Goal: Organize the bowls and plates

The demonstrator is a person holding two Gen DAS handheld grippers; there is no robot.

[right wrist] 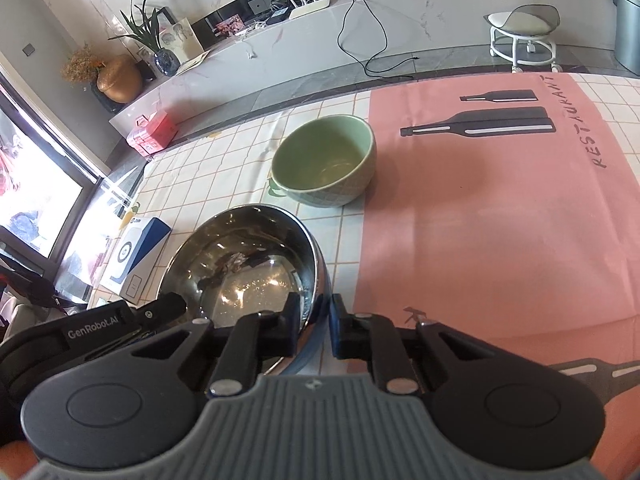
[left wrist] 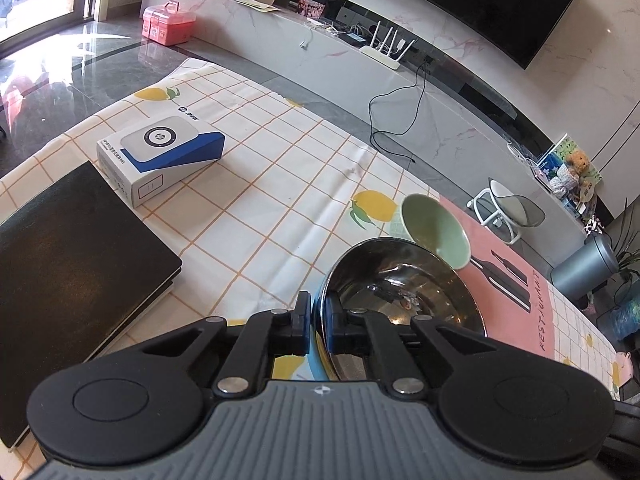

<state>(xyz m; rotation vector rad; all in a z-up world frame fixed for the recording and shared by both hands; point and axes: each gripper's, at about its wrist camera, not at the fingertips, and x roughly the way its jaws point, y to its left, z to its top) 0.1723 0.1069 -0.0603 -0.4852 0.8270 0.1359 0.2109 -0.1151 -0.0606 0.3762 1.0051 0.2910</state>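
A shiny steel bowl (left wrist: 400,280) sits on the checked tablecloth, and a blue rim (left wrist: 316,364) shows under its near edge. My left gripper (left wrist: 319,316) is shut on the bowl's near-left rim, one pad inside and one outside. My right gripper (right wrist: 316,316) is shut on the steel bowl (right wrist: 248,264) at its right rim, with the wall pinched between the pads. The left gripper (right wrist: 172,304) also shows at the bowl's left edge. A green ceramic bowl (right wrist: 324,160) stands upright just beyond the steel one, seen too in the left wrist view as the green bowl (left wrist: 436,232).
A white and blue box (left wrist: 160,152) and a black book (left wrist: 72,264) lie on the table's left part. A pink placemat (right wrist: 500,208) with bottle prints covers the right part. Past the table's far edge are a marble TV bench, a loose cable and a white stool (right wrist: 524,36).
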